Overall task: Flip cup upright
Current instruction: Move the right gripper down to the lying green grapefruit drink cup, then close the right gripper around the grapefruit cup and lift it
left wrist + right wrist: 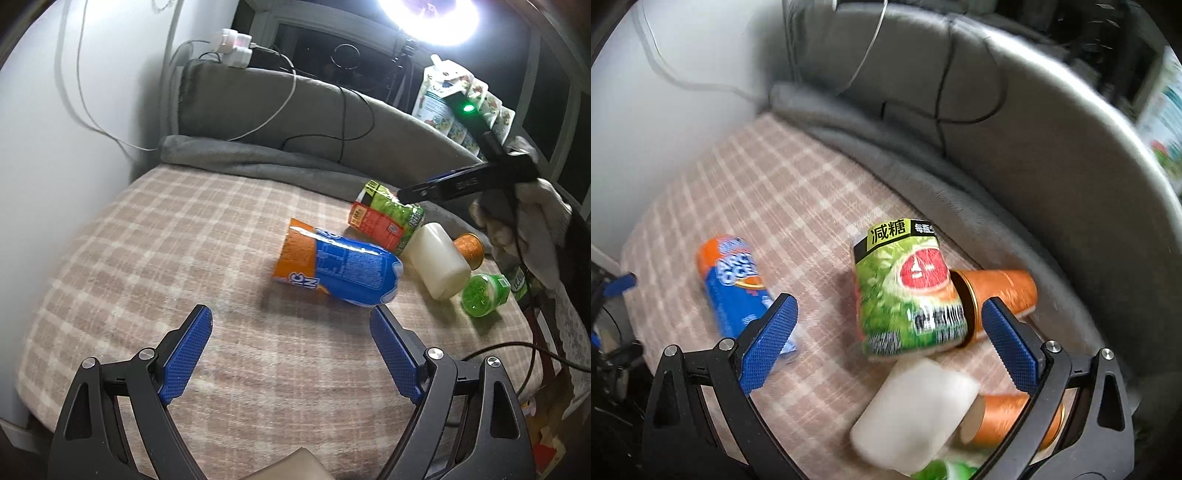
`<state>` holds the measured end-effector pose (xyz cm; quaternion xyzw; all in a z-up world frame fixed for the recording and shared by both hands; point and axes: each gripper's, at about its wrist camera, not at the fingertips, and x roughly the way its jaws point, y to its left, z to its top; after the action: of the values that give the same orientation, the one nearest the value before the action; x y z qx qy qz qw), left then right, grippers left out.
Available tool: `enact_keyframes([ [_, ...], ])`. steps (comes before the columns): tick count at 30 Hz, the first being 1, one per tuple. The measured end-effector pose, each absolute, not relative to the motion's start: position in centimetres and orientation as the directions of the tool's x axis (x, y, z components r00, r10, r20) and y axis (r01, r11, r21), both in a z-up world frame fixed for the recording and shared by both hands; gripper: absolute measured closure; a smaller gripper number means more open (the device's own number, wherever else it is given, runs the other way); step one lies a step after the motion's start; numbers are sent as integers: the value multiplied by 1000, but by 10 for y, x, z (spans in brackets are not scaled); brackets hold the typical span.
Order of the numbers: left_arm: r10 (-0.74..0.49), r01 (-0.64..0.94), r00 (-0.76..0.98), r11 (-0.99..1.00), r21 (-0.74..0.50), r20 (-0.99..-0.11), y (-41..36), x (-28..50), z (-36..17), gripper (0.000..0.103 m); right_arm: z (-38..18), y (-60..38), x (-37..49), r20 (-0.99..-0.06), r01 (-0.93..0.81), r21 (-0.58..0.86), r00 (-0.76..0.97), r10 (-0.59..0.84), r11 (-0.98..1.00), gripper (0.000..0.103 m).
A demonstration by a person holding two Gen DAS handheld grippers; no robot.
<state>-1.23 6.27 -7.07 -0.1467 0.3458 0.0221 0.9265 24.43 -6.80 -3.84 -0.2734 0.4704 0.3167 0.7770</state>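
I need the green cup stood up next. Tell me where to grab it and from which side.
Grip the green cup across its mid-body, from above. It lies on its side on the plaid blanket, an orange cup nested against one end and a white cup close by, so the ends are crowded. The open right tool already straddles it.

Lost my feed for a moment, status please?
Both hand-held grippers open, left, right. Blue-orange cup lying on its side. Green cup, white cup crowd right side.

Black hand-held gripper (291,350) frames, blue textured fingers (186,354), silver screws.
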Motion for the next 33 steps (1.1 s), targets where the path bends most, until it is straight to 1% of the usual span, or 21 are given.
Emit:
enact_keyframes([
  [7, -49, -174, 759, 946, -274, -649, 77, -10, -74, 16, -65, -36, 267, -939, -789, -194, 321, 122, 582, 1],
  [18, -45, -187, 761, 940, -286, -647, 86, -5, -75, 16, -98, -14, 277, -941, -823, -293, 338, 7, 487, 2],
  [20, -42, -189, 764, 939, -286, -644, 87, -6, -75, 16, -104, -9, 278, -940, -827, -304, 340, -8, 473, 9],
  [25, -32, -197, 767, 939, -282, -640, 91, -6, -73, 16, -111, -3, 279, -931, -826, -336, 363, -28, 452, 21],
  [31, -25, -199, 772, 939, -279, -635, 92, -8, -71, 16, -108, 0, 267, -926, -818, -332, 377, 3, 469, 23],
  [33, -23, -198, 775, 940, -278, -632, 92, -9, -70, 16, -97, -5, 261, -922, -814, -328, 387, 27, 479, 23],
])
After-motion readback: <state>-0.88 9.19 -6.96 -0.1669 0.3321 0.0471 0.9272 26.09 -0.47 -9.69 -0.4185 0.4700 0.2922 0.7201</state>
